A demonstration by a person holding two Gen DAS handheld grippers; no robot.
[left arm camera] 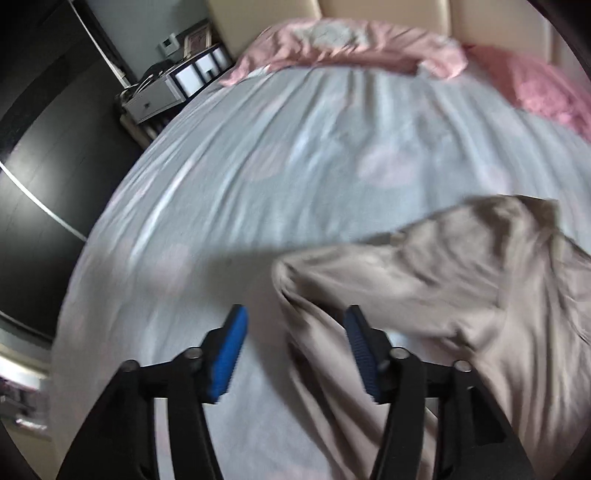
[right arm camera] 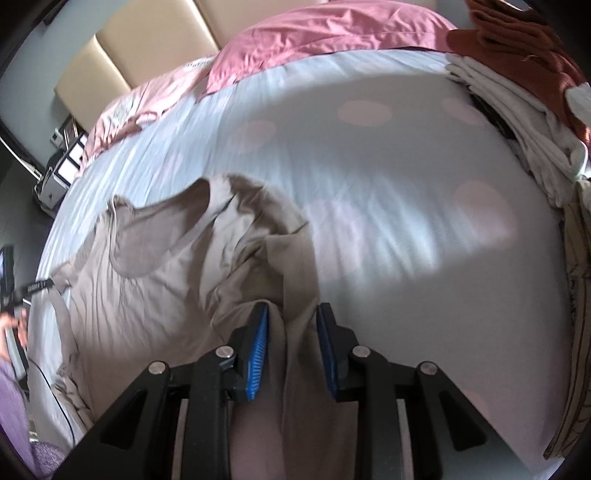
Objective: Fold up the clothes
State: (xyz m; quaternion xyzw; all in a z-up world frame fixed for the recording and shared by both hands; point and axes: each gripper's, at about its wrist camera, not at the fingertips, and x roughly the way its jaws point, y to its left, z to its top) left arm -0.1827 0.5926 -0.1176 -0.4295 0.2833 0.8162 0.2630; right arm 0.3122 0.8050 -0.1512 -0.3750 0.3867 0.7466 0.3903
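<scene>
Between the right gripper (right arm camera: 291, 325) pads a bunched strip of the beige shirt (right arm camera: 155, 266) runs through; jaws narrow but a gap shows either side of the cloth, so I can't tell if it is pinched or only straddled. From there the shirt spreads up and left over the bed (right arm camera: 388, 155), neckline on the far side, crumpled, not flat, no clean fold showing. Its long axis looks to run from the near edge of the bed toward the headboard (right arm camera: 110, 44).

Left gripper (left arm camera: 293, 321) is spread wide, holding nothing; its right pad sits at the shirt's edge and most of the cloth lies to its right. That view is blurred.

Judgement: the right one is the nearer tool, already on the fabric; the left would have to go right to reach a hem. A stack of clothes (right arm camera: 517, 122) sits at the right edge of the bed, pink bedding (right arm camera: 314, 33) at the head.
</scene>
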